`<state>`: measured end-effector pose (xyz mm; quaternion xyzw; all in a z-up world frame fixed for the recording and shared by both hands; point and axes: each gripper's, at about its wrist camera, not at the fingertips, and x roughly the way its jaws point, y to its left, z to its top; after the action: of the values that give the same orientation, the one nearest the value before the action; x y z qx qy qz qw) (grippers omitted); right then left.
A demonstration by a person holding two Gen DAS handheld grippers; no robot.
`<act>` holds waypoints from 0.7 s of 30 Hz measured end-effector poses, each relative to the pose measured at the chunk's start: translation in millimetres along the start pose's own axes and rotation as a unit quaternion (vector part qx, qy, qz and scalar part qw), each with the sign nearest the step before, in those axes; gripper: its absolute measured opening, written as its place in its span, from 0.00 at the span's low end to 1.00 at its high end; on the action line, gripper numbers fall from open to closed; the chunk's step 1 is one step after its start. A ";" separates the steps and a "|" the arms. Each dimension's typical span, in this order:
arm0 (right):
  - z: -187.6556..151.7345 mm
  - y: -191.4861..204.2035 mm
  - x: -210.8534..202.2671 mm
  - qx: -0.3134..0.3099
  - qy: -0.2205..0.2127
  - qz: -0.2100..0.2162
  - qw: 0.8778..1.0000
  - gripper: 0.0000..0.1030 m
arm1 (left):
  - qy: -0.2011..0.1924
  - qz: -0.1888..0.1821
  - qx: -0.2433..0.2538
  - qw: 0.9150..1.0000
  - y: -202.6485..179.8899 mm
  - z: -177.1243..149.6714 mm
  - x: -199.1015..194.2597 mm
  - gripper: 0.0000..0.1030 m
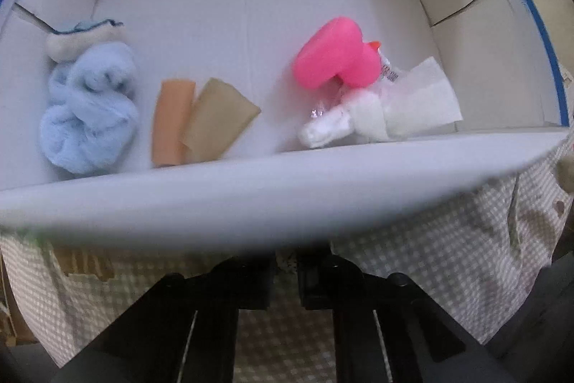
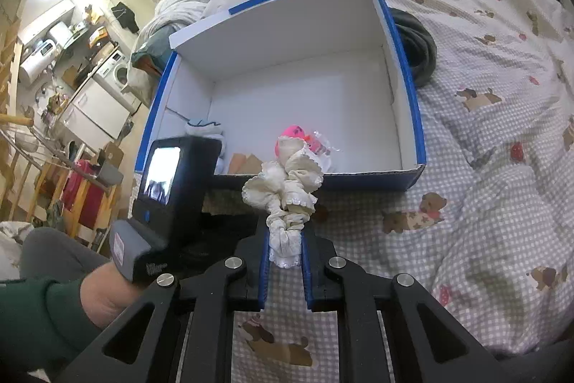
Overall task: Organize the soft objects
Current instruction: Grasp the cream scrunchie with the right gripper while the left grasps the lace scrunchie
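A blue box with a white inside (image 2: 412, 88) stands on the bed. In the left wrist view it holds a light blue fluffy cloth (image 1: 89, 110), an orange sponge (image 1: 170, 121), a tan cloth (image 1: 217, 117), a pink heart-shaped sponge (image 1: 333, 56) and white soft items (image 1: 376, 117). My right gripper (image 2: 285, 252) is shut on a cream frilly scrunchie (image 2: 287, 189) and holds it just in front of the box's near wall. My left gripper (image 1: 285, 270) sits below the box's near wall (image 1: 251, 189), jaws close together, nothing seen between them.
A checked bedsheet with dog prints (image 2: 484, 167) covers the bed around the box. A dark round object (image 2: 416, 49) lies behind the box's right wall. The left gripper's body and my hand (image 2: 107, 289) are at the left. Kitchen furniture (image 2: 89, 88) stands far left.
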<state>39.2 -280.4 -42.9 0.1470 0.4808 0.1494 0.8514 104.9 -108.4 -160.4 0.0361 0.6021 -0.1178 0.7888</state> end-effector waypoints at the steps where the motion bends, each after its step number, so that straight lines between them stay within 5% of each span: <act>1: 0.2 -0.7 -0.2 0.003 0.000 0.001 1.000 0.16 | -0.007 0.002 0.005 1.000 -0.2 -1.8 -2.9 0.09; 21: 1.6 22.6 10.7 -0.029 0.004 -0.019 0.999 0.16 | -0.065 0.048 -0.043 0.996 32.5 -54.0 -73.9 0.09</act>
<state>43.3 -255.8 -41.5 0.1122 0.4821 0.1476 0.8563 43.2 -55.6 -107.0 0.0227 0.5518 -0.0560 0.8318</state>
